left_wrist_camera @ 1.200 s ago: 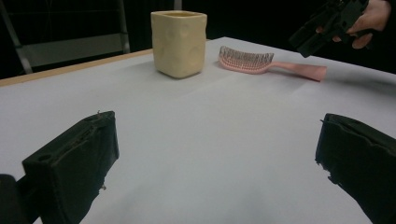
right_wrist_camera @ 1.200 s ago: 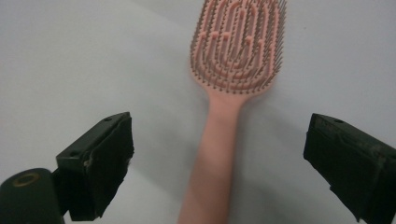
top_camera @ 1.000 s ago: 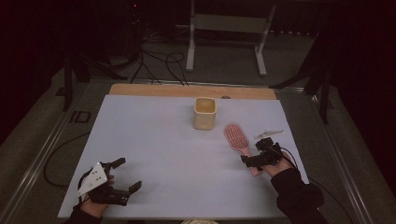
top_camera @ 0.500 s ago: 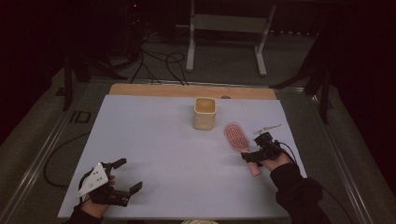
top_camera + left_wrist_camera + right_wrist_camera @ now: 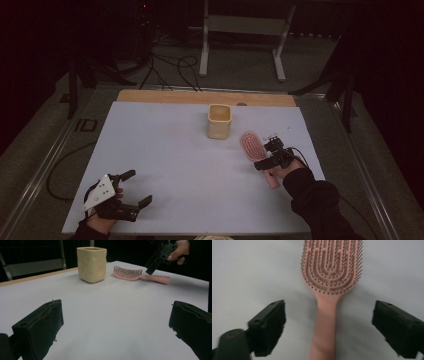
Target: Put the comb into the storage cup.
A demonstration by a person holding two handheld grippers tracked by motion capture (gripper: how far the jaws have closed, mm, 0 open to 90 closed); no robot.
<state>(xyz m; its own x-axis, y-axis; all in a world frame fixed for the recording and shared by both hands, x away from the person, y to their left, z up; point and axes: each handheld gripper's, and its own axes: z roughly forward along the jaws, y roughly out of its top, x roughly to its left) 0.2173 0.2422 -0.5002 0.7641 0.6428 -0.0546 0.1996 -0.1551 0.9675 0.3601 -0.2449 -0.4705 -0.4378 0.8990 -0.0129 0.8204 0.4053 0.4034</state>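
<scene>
- Looking down from the high view, we've got a white table [image 5: 190, 165] with a pink hairbrush [image 5: 251, 145] lying flat on the right side, bristles up, handle pointing back toward the person
- just left of the brush head and a bit further back sits a cream-yellow cup [image 5: 219, 120], upright, squarish with rounded corners, near the brush but not touching it as far as we can tell
- the right gripper [image 5: 270, 155] is over the brush handle, with the person's right hand [image 5: 287, 167] wrapped around its body and a dark sleeve [image 5: 317, 200] coming in from the bottom right
- in the right gripper view the jaws are spread wide, one on each side of the pink handle, with table showing between each jaw and the handle, so it's released and not touching the brush; we can't tell how high above it the jaws are
- the same view shows the bristles clearly, rows curving in a loop pattern on the oval head
- the left gripper [image 5: 134, 189] is down at the near left corner of the table, well apart from the cup and brush, grey three-cornered plate [image 5: 100, 190] on top
- its jaws are spread too, nothing between them but bare table in the left gripper view
- from that view we also see the cup's dimpled sides, the brush behind it to the right, and the right gripper hovering over the handle
- past the far table edge, a strip of bare wood [image 5: 200, 97], then cables [image 5: 170, 67] on the floor and a metal stand [image 5: 245, 30]
</scene>
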